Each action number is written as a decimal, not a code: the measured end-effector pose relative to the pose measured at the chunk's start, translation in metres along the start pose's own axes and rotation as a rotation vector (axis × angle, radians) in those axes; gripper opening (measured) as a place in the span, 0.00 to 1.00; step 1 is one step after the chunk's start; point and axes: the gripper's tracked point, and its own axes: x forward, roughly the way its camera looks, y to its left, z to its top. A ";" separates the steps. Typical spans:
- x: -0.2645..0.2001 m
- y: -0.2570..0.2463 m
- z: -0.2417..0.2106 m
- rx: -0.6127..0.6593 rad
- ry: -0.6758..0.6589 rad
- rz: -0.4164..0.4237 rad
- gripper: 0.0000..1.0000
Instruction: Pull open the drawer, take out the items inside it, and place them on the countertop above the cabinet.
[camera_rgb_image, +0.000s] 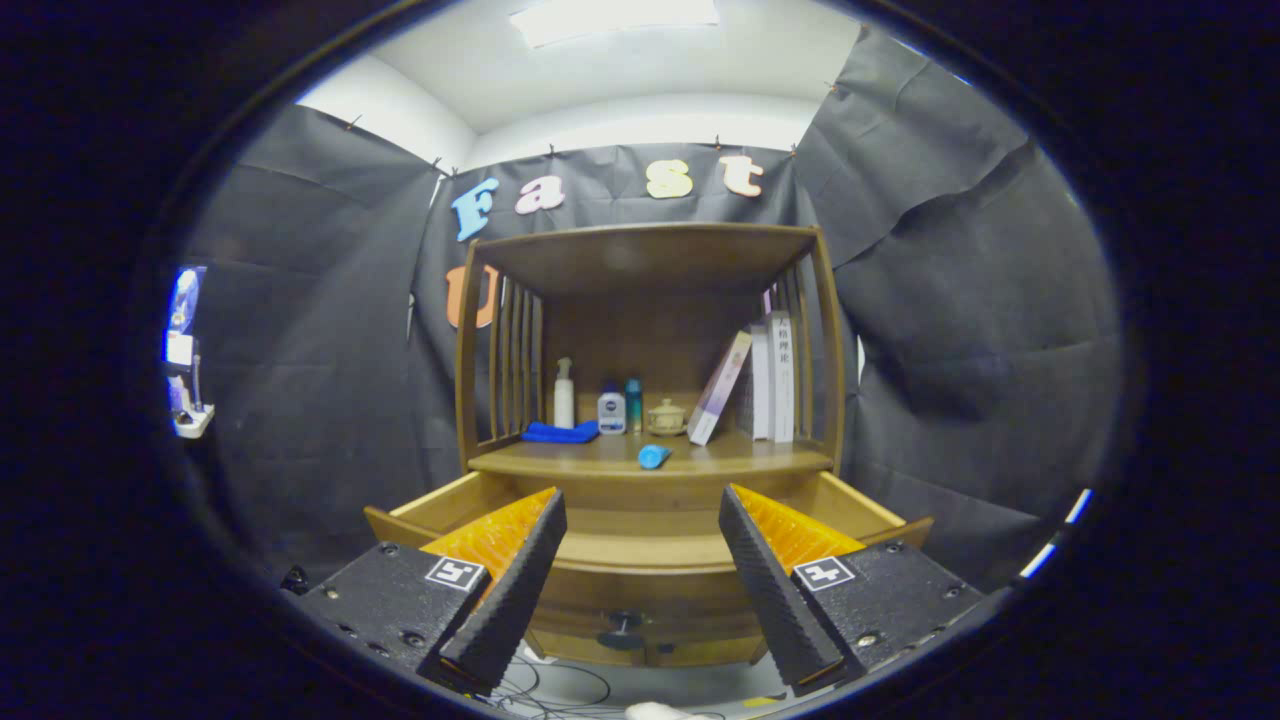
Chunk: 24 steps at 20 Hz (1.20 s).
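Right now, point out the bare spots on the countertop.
Bare wood runs along the countertop front edge, right of the blue item, and left of it before the blue cloth. The back is crowded: bottles, small pot, books. Gripper jaws open above the open drawer.

The gripper (640, 590) is held with its fingers spread wide and empty before a wooden cabinet (645, 260), whose drawer (640, 550) is seen pulled open just beyond them. A small blue item (654, 456) is seen at the countertop's (740, 458) front edge; a blue cloth (560, 432), bottles (564, 393) and books (765, 378) are lined along its back.
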 end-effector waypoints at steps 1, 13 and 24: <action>-0.001 0.001 -0.013 -0.002 0.023 0.001 0.97; 0.022 -0.001 -0.121 0.031 0.212 -0.041 0.97; 0.055 -0.004 -0.135 0.013 0.171 -0.113 0.98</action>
